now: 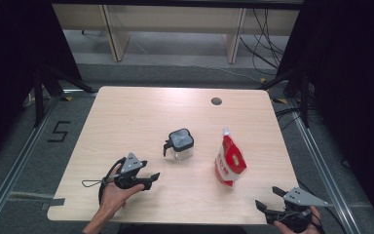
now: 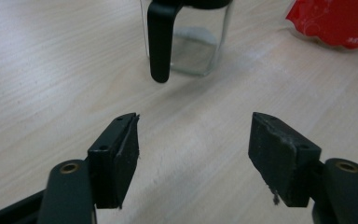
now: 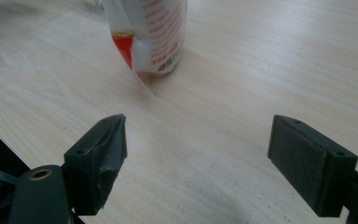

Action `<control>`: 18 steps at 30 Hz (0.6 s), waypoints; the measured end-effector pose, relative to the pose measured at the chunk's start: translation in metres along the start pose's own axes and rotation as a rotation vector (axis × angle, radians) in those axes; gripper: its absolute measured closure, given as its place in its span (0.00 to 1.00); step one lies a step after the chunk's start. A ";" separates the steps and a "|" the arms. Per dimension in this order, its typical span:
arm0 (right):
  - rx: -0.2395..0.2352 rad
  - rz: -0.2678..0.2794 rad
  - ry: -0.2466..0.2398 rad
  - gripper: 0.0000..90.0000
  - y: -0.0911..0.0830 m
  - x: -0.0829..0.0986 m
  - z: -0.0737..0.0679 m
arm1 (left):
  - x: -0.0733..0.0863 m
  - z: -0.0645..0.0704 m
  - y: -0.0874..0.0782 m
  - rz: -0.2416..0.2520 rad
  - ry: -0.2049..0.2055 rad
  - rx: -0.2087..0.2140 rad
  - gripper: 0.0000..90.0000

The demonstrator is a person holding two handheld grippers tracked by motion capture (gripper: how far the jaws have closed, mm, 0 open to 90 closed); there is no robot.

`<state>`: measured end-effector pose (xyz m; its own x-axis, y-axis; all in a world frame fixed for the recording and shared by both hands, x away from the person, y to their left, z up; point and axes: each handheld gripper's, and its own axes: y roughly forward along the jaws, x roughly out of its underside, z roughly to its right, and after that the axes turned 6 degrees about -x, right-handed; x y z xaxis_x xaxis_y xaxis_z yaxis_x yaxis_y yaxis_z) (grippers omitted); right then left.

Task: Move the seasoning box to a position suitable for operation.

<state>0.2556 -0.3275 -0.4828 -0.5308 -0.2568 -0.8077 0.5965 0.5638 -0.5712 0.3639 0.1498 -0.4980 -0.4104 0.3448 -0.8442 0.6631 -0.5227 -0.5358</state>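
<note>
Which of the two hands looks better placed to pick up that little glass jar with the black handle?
Left. The left gripper sits open near the jar, whose handle faces its jaws. The right gripper is farther off, behind the red pouch.

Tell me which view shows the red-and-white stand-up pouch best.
High view: the red-and-white stand-up pouch shows whole, upright, spout on top. Right gripper view has only its lower part; left gripper view just a red corner.

In the left gripper view we lose the clear glass jar with the black handle (image 2: 182, 42) at the top edge; the red-and-white pouch (image 3: 149, 35) is likewise cropped, its print unreadable.
</note>
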 end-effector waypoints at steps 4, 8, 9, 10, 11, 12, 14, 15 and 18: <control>0.003 0.019 -0.071 0.24 0.002 -0.002 0.002 | -0.009 0.000 0.008 0.029 0.008 -0.011 0.42; -0.001 0.018 -0.088 0.25 0.002 -0.002 0.000 | -0.014 -0.006 0.021 0.038 0.024 -0.021 0.50; -0.008 0.015 -0.082 0.25 0.002 -0.002 0.000 | -0.015 -0.007 0.023 0.035 0.024 -0.026 0.52; -0.008 0.015 -0.082 0.25 0.002 -0.002 0.000 | -0.015 -0.007 0.023 0.035 0.024 -0.026 0.53; -0.006 0.019 -0.087 0.25 0.003 -0.003 0.000 | -0.015 -0.009 0.026 0.026 0.040 -0.024 0.53; -0.016 0.012 -0.077 0.25 0.003 -0.002 0.000 | -0.017 -0.009 0.031 0.049 0.034 -0.029 0.56; -0.019 0.010 -0.070 0.25 0.004 -0.002 -0.001 | -0.018 -0.010 0.034 0.052 0.060 -0.020 0.60; -0.012 0.012 -0.073 0.25 0.004 -0.002 -0.001 | -0.021 -0.009 0.038 0.056 0.054 -0.023 0.61; -0.019 0.015 -0.065 0.25 0.004 -0.002 -0.001 | -0.026 -0.008 0.047 0.065 0.074 -0.017 0.65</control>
<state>0.2582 -0.3236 -0.4837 -0.4811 -0.2979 -0.8245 0.5926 0.5827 -0.5562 0.4108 0.1226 -0.5012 -0.3193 0.3676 -0.8734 0.6975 -0.5328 -0.4792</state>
